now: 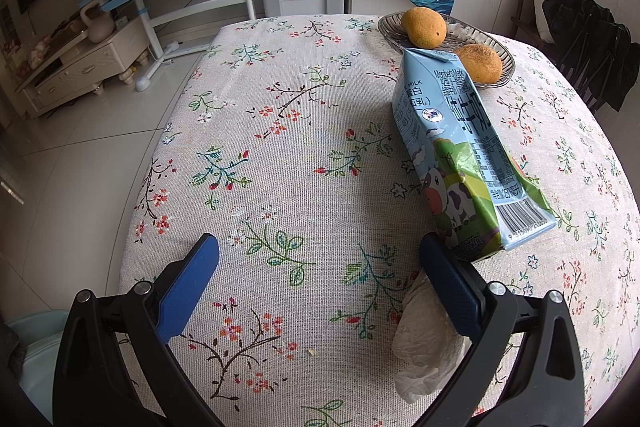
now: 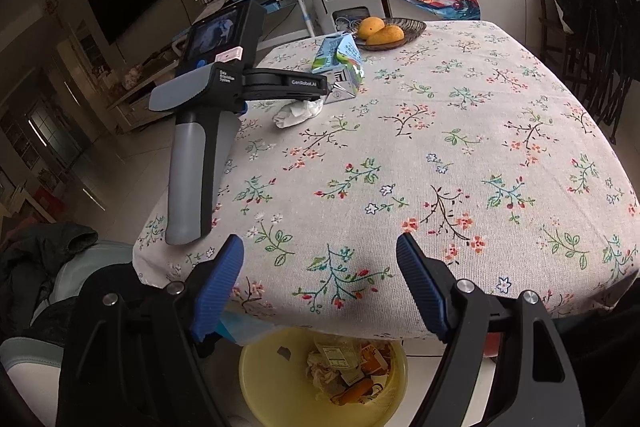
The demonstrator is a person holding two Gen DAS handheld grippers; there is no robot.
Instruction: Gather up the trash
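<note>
Table [image 1: 304, 147] under a floral cloth carries the remaining trash. Left gripper [image 1: 320, 255] hangs over the near part of the cloth, jaws released and spread wide, nothing between them. Milk carton [image 1: 460, 155] (blue and green, cow print, lying on its side) sits at about 2 o'clock from that gripper in the left wrist view, its barcode end just beside the right-hand finger's tip; whether they touch I cannot tell. Crumpled tissue [image 1: 424, 339] lies on the cloth at 4 o'clock, partly hidden under the same finger. Behind the carton, at 1 o'clock, a wire basket [image 1: 392, 27] holds two mangoes [image 1: 424, 27]. Right gripper [image 2: 320, 259] hovers at the table's near edge, jaws likewise released and wide, empty. Directly below it, at 6 o'clock in the right wrist view, a yellow bin [image 2: 256, 367] on the floor contains wrappers and paper scraps. From this view the left gripper's body stands at 10 o'clock, with tissue and carton just beyond its fingers.
</note>
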